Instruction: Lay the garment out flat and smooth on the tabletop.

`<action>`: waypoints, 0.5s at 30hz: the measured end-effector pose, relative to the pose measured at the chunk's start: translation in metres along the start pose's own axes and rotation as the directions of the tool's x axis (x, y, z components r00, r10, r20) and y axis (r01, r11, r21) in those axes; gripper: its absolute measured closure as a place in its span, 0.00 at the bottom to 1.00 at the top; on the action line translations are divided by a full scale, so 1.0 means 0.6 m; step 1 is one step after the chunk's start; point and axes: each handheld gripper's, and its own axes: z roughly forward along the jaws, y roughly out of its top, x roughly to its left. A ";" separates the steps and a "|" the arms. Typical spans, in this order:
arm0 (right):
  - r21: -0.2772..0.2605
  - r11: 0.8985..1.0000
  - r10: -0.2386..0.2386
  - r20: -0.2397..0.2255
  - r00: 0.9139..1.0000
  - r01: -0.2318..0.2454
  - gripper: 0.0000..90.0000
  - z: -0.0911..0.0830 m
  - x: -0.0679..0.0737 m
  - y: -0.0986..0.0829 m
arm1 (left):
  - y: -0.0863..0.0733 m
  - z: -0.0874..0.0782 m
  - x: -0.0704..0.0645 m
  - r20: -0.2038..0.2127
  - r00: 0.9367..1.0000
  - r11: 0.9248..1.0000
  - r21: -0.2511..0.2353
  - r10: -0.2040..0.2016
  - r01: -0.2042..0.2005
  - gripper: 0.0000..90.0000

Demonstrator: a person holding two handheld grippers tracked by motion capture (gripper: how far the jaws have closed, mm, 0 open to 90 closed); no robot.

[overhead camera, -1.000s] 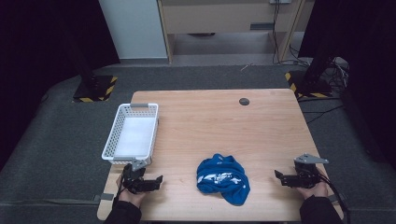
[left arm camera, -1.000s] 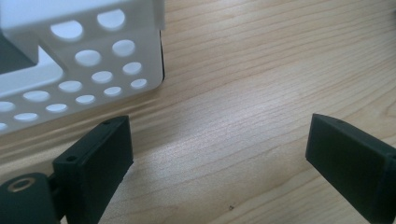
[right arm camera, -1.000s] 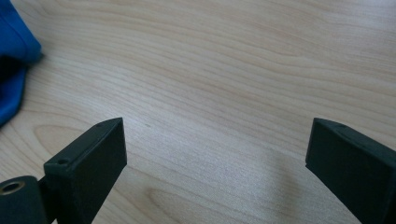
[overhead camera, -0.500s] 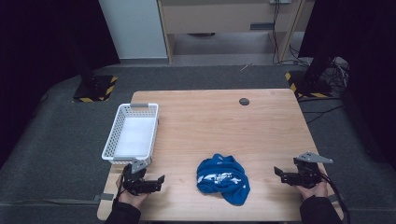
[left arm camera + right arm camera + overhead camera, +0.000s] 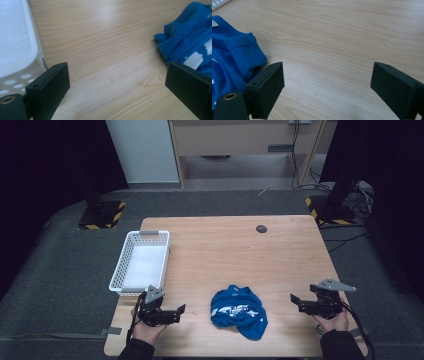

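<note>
1. A white basket (image 5: 142,265) sits at the left edge of the wooden desk (image 5: 235,250), its perforated wall close beside the left jaw in the left gripper view
2. The left gripper (image 5: 172,312) is low at the near-left of the desk, jaws spread wide with bare wood between them
3. A crumpled blue cloth (image 5: 240,307) with white print lies near the front edge, between the 2 grippers, touching neither
4. The right gripper (image 5: 296,300) is at the near-right, jaws likewise released, pointing toward the cloth
</note>
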 end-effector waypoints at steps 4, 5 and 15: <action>-0.002 1.000 -0.005 -0.020 1.000 0.005 0.14 0.004 0.006 0.008 | 0.008 0.005 -0.004 0.016 1.000 1.000 -0.011 0.002 -0.002 0.05; -0.004 1.000 -0.007 -0.025 1.000 0.007 0.15 0.005 0.007 0.010 | 0.010 0.006 -0.005 0.019 1.000 1.000 -0.011 0.003 -0.003 0.05; -0.049 0.999 0.001 -0.080 0.997 -0.005 0.20 0.016 0.025 0.031 | 0.034 0.033 -0.017 0.072 0.997 1.000 -0.024 -0.008 0.010 0.06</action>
